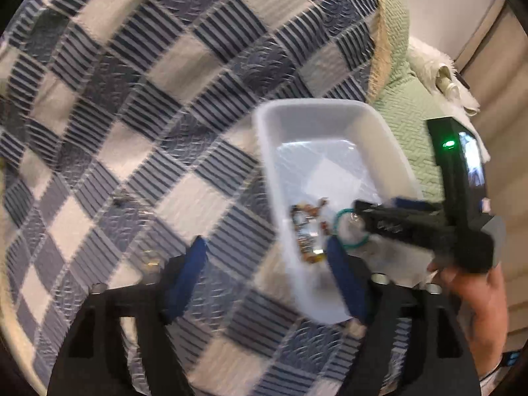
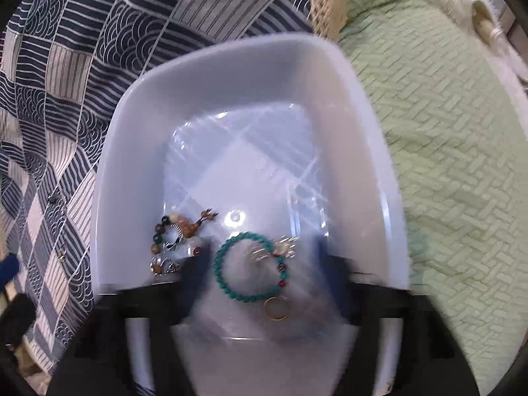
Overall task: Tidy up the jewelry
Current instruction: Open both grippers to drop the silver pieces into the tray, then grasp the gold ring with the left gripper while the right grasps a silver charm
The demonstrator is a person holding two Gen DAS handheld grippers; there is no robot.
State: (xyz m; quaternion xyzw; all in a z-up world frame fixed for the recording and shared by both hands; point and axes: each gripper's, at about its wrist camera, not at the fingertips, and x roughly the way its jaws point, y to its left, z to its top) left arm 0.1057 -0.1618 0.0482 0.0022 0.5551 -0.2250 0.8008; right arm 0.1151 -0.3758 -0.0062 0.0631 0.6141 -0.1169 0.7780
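Note:
A white plastic tub (image 2: 231, 76) sits on a blue checked quilt (image 1: 132, 99). Inside lie a turquoise bead bracelet (image 2: 219, 274), a gold ring (image 2: 276, 308), a silver piece (image 2: 280, 246) and a brown bead bracelet (image 2: 168, 241). My right gripper (image 2: 260, 257) hovers open over the tub, its blurred fingers either side of the turquoise bracelet, holding nothing. In the left wrist view the tub (image 1: 316, 118) is at right, with the right gripper (image 1: 373, 213) reaching into it. My left gripper (image 1: 267, 264) is open and empty over the quilt by the tub's left wall.
A green textured blanket (image 2: 445, 165) lies right of the tub, with a white fluffy item (image 2: 462, 0) beyond it. Small metal pieces (image 2: 57, 227) lie on the quilt left of the tub. A wall (image 1: 478, 39) rises at far right.

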